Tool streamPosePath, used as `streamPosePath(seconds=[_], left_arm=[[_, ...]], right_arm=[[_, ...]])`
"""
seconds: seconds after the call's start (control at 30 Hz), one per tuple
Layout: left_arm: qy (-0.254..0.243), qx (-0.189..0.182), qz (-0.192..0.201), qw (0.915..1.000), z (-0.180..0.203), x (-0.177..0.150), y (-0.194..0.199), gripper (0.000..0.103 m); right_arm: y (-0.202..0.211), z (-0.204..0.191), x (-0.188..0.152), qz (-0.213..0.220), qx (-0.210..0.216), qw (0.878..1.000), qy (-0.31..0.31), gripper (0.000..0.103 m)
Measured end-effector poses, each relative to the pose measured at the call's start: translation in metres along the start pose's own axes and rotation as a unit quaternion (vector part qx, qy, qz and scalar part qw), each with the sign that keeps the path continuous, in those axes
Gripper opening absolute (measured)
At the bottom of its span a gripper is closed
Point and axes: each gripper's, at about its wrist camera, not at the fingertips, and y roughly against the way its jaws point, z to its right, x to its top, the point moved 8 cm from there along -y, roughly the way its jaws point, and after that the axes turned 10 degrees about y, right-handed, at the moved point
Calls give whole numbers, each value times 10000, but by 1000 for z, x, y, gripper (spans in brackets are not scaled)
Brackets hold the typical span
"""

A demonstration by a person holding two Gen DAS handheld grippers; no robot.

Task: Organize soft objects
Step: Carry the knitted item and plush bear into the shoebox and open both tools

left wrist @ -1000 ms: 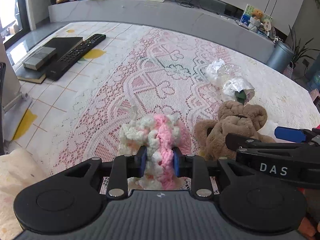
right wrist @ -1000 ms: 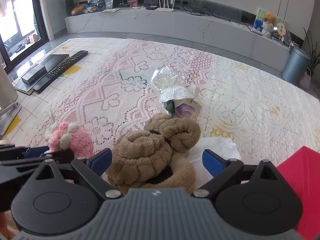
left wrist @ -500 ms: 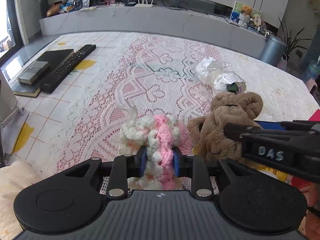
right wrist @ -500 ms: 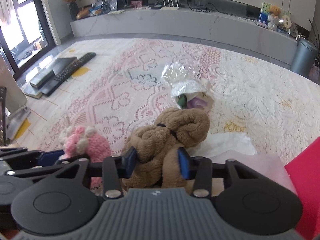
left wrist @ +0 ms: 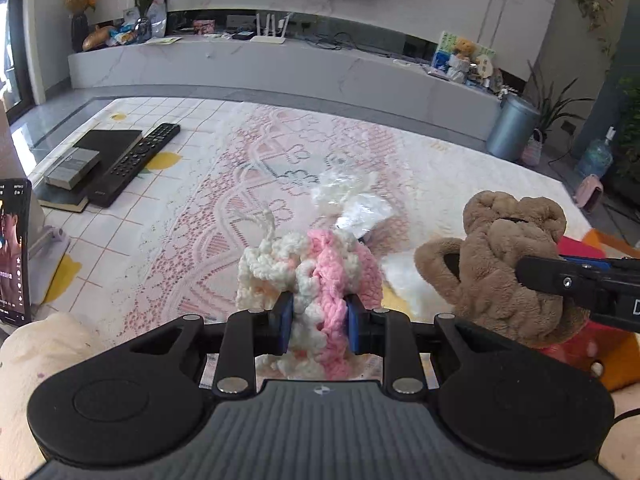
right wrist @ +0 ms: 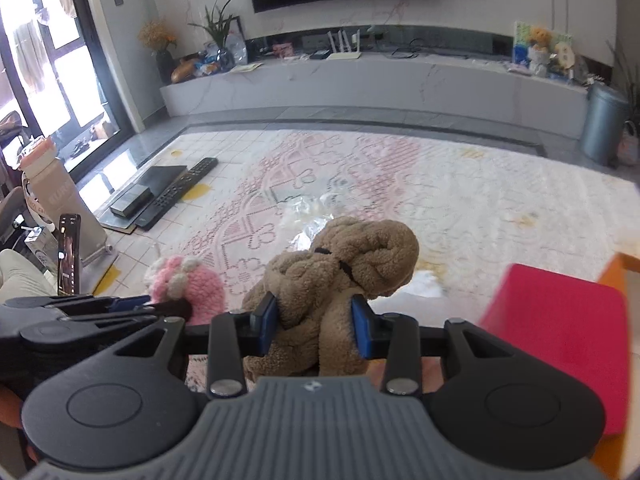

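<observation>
Phone screen (left wrist: 14,252) lit in left view, edge-on in right

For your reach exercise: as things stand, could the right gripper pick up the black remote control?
Probably not: the right gripper is shut on the brown plush toy, and the remote control lies far off across the lace tablecloth.

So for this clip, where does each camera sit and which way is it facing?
Left wrist: rides on the left gripper, looking along its fingers across the lace-covered table toward the TV wall; it is clamped on the pink-and-white knitted toy.
Right wrist: rides on the right gripper, facing the same way, clamped on the brown plush toy; a trousered leg shows at far left.
Shared: both toys, each other's gripper, the remote.
</observation>
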Motion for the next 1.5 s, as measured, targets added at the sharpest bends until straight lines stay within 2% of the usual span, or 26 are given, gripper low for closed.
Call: streamPosePath(seconds=[0.23,0.37,0.5,0.7,0.87,0.9,1.07,1.23,1.37,1.5], left_arm=[[-531,-769,113,9956,67,-7,46,30],[-1019,-1279,179,9864,119,-15,69,30],[-1445,-1818,-21,9727,171,-26,73,30],[-2337,-2269,-212,9452,245,-40,59,30],[-3242,-2384,-398,9146,292,-60,36,30],[-3394,-2355,-454,9096,299,-64,28,30],[-4355,-2148,-592,8722,331,-92,-3,30],[-4921,-1944,-669,8459,353,-107,-38,30],[-5336,-1771,-795,8232,363,-120,-65,30],[-5557,-1612,-903,8106,371,-128,-89,31]], right_arm=[[76,35,-15,322,-361,9988,-19,39],[113,62,-29,376,-597,9975,-33,39],[144,94,-43,320,-858,9958,-84,39],[180,149,-62,104,-1460,9892,-91,39],[191,187,-77,-159,-1780,9839,-69,40],[189,194,-80,-210,-1783,9837,-91,40],[168,224,-94,-509,-1749,9832,-121,40],[131,253,-106,-876,-1625,9828,72,40],[105,267,-111,-1034,-1345,9846,415,41],[83,281,-113,-1169,-1047,9865,476,41]])
